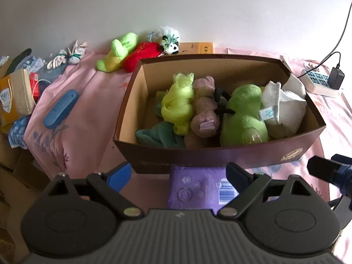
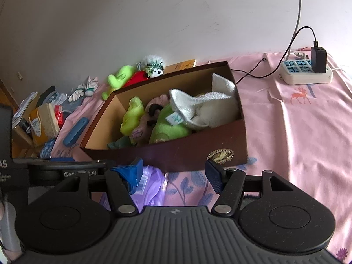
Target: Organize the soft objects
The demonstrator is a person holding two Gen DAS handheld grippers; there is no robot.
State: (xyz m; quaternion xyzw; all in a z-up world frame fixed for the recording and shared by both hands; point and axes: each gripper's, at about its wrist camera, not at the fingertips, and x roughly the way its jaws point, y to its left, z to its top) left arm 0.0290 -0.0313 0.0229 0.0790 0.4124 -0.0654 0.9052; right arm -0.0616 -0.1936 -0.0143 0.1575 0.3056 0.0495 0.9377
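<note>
Two hand-held grippers gape – fuzzy plush toys (image 1: 242,114) fill rectangular cardboard box (image 1: 220,156).

box (image 1: 220,156): we see dark brown outside with a gold emblem, tan inside
bedsheet (image 2: 297,121): pink, printed with blue leaves and an orange deer
packet (image 1: 193,189): purple with pale round motifs and a blue-striped label
towel (image 1: 283,107): white
plush toy (image 1: 242,114): green
scarf (image 1: 178,105): yellow-green
cushion (image 1: 143,55): red
power strip (image 2: 305,70): cream with blue sockets
wall (image 2: 154,11): plain white
</note>
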